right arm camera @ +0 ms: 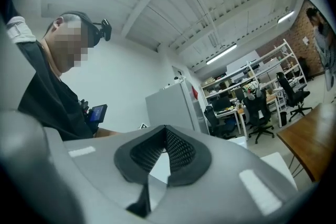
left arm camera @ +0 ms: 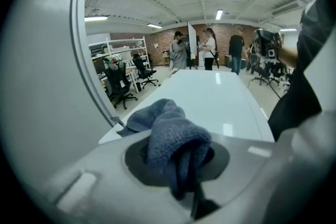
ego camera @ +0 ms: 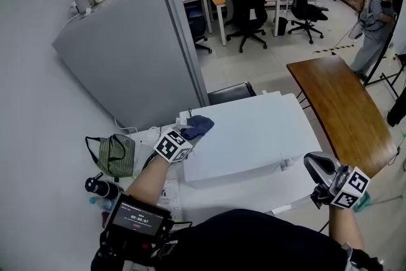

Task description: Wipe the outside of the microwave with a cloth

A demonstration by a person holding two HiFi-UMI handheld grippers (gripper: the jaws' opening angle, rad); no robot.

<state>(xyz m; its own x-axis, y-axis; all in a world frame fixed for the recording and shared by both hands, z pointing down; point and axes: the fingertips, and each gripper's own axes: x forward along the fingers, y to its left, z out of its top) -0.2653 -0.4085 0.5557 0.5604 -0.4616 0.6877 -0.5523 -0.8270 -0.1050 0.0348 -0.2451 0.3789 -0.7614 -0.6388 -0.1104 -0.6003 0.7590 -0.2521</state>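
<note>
Head view: white microwave (ego camera: 254, 136) sits mid frame on a white desk (ego camera: 216, 200). L tongs (ego camera: 189, 131) are at its upper-left corner, shut tight on a blue cloth (ego camera: 200, 125). Cloth touches the microwave top. R tongs (ego camera: 317, 168) hang at lower right, just off the microwave's right side, not touching it. Big grey fridge (ego camera: 127, 41) at upper left.

L gripper view: L tongs (left arm camera: 181, 165) squeeze the cloth (left arm camera: 168, 128), bunched up btwn them, low mid frame. Microwave top (left arm camera: 210, 97) runs away behind it.

R gripper view: R tongs (right arm camera: 164, 136) have tips together w/ nothing btwn them. Fridge (right arm camera: 168, 105) stands mid frame behind.
</note>
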